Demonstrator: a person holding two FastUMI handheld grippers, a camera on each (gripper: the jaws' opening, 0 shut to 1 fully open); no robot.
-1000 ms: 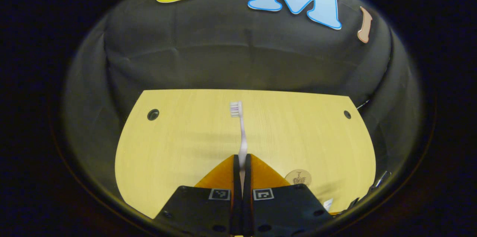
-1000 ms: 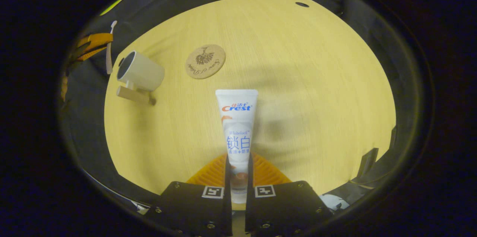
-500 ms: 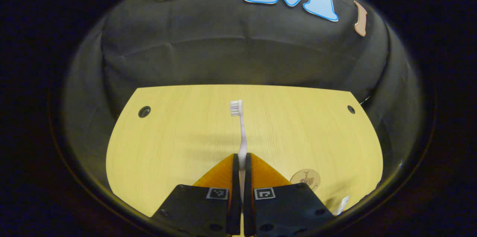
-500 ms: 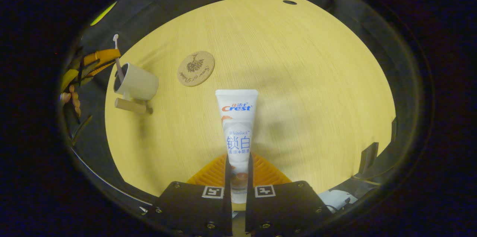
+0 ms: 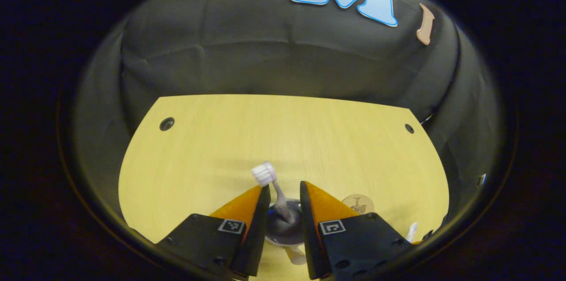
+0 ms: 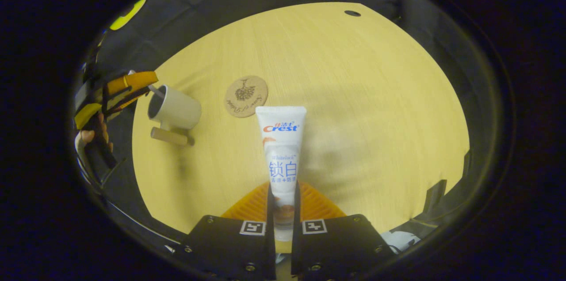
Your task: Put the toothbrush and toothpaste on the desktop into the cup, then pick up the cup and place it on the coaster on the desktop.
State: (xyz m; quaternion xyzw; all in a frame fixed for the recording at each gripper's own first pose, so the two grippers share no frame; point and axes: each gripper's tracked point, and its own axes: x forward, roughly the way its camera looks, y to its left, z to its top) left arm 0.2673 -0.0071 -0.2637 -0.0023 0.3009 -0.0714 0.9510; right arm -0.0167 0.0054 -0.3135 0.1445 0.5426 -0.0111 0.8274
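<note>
The left gripper (image 5: 283,192) hangs just above the cup (image 5: 285,228) with its jaws spread wide and nothing between them. The toothbrush (image 5: 272,188) stands in the cup, handle down and bristle head up, leaning out toward the far side of the rim. So the brush step looks done, and the toothpaste is what remains before the cup goes to the coaster (image 5: 358,203).

The right gripper (image 6: 283,203) has its jaws closed on the lower end of the toothpaste (image 6: 281,148), which sticks straight out ahead along the fingers, flat crimped end leading. From these jaws the cup (image 6: 174,108) lies ahead and well off to the left, standing on the tabletop (image 6: 353,95) with a wooden handle on its near side. The coaster (image 6: 246,90) sits just beyond the tube's far end, between the tube and the cup but nearer the tube. The tube's long axis points past the cup, so the coming move likely calls for a swing toward the cup and a tilt to bring the tube nearer upright over the mouth.

The right gripper view places the other gripper (image 6: 121,91), and part of the hand holding it, beside the cup's rim. The left gripper view looks down into the cup, though its inside is dim and I cannot tell how deep the brush sits.
</note>
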